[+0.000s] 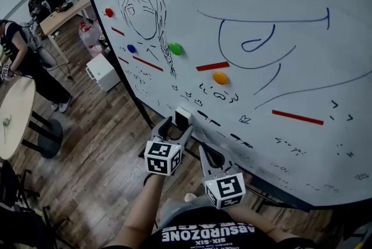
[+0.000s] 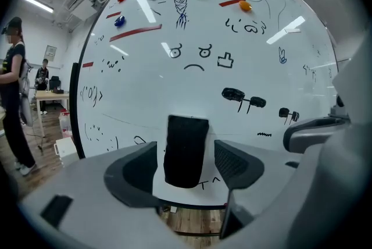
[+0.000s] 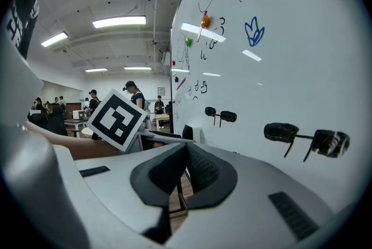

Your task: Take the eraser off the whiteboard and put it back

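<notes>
The eraser (image 1: 183, 116), a black felt block with a white back, sticks upright low on the whiteboard (image 1: 279, 67). My left gripper (image 1: 178, 125) is open around it. In the left gripper view the eraser (image 2: 186, 137) stands between the two pads of the left gripper (image 2: 187, 163), with a gap of white board on each side. My right gripper (image 1: 207, 150) hovers just right of it, close to the board, its jaws shut with nothing in them. The right gripper view shows the pads of the right gripper (image 3: 185, 167) pressed together and the eraser (image 3: 188, 132) beyond them.
Red (image 1: 108, 12), blue (image 1: 131, 49), green (image 1: 175, 49) and orange (image 1: 220, 77) magnets and red strips dot the drawn-on board. A white box (image 1: 102, 71), a round table (image 1: 14, 117) and a standing person (image 1: 23, 61) are on the wooden floor to the left.
</notes>
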Action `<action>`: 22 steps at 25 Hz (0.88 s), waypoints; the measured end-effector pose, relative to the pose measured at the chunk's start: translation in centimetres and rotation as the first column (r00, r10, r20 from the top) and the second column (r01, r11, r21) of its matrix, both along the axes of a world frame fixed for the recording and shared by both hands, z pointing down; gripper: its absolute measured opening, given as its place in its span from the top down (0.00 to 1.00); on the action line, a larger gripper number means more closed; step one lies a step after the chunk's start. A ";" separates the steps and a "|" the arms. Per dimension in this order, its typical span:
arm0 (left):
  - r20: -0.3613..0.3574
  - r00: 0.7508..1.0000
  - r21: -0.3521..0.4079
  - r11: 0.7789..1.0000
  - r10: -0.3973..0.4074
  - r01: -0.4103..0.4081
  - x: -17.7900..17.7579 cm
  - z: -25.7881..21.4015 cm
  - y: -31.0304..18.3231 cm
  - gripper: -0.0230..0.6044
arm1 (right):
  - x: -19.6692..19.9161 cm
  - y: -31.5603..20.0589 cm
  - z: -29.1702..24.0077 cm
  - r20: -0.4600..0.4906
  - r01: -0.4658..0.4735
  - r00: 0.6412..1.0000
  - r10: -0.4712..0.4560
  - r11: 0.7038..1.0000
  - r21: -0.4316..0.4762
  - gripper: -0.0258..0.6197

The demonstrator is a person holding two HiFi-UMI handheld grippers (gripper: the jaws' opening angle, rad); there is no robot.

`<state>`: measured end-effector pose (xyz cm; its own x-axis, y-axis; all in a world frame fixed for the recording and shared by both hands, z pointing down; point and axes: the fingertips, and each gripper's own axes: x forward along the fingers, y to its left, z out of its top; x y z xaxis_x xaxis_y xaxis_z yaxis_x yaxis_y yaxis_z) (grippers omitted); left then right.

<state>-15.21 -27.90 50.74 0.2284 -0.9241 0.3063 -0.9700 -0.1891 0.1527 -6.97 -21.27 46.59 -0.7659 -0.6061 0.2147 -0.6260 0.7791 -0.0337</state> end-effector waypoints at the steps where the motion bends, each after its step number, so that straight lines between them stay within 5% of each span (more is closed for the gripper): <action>1: 0.004 1.000 -0.006 1.000 0.001 -0.001 0.0 0.2 -0.2 0.50 | 0.0 -0.1 0.0 0.000 -0.002 1.000 0.002 1.000 0.000 0.96; 22: 0.049 0.998 -0.045 0.999 0.033 -0.030 0.6 1.6 -2.0 0.51 | 0.3 -0.6 0.0 0.011 0.006 1.000 -0.006 1.000 -0.003 0.96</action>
<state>-14.66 -29.93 52.30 0.2406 -0.9021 0.3582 -0.9703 -0.2139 0.1130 -6.65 -21.83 46.55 -0.7718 -0.6008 0.2082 -0.6208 0.7828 -0.0424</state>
